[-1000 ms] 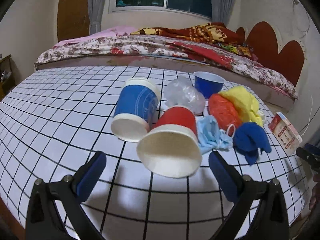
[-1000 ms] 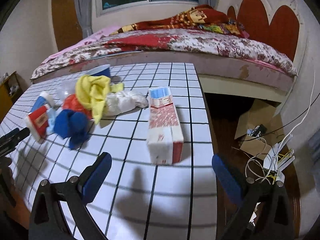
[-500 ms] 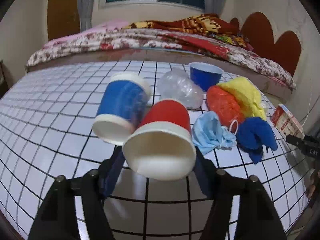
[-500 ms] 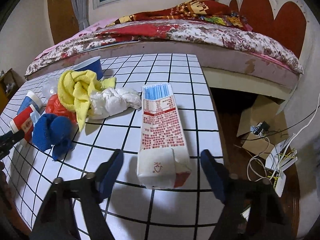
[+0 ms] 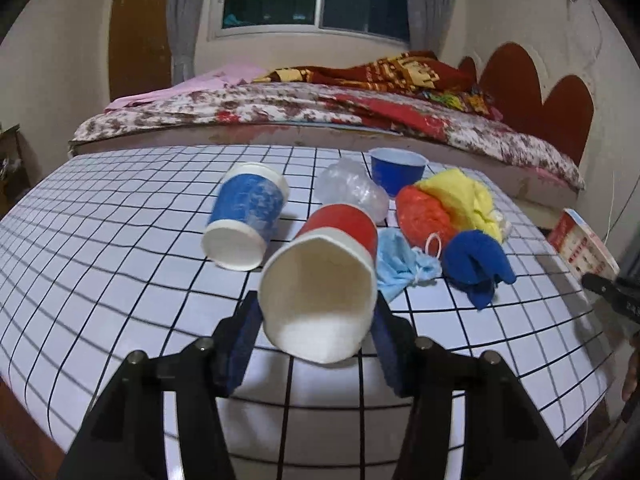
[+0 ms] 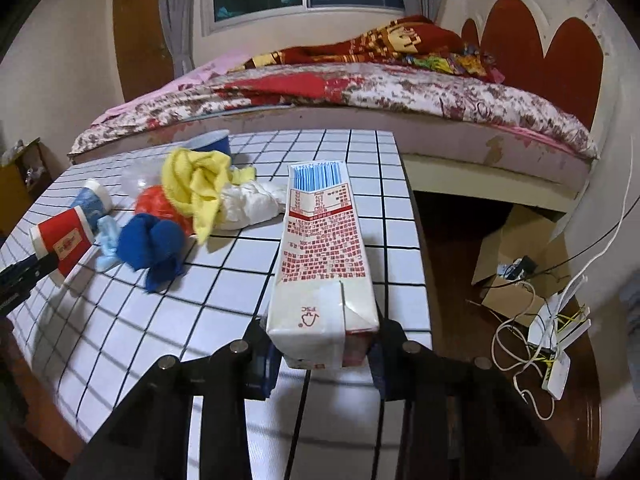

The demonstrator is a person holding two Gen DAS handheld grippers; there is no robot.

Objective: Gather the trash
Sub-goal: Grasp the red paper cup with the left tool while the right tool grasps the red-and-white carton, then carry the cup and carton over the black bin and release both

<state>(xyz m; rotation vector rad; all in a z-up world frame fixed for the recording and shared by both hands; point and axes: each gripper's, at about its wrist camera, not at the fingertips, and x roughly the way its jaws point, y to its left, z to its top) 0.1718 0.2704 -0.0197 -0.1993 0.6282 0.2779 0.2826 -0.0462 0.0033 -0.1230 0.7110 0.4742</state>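
Red cup (image 5: 332, 280) beside face mask (image 5: 400, 264)

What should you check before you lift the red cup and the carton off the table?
1. Red cup between the left gripper fingers: ok. The fingers are closing and have squashed the rim out of round.
2. Carton between the right gripper fingers: ok, they are closing on its near end.
3. Grip firm enough to lift: cannot tell.
4. Blue cup clear of the red cup: ok, a gap shows.
5. Face mask clear of the red cup: cannot tell, it lies right beside it.
6. A bin for the trash: cannot tell, none in view.
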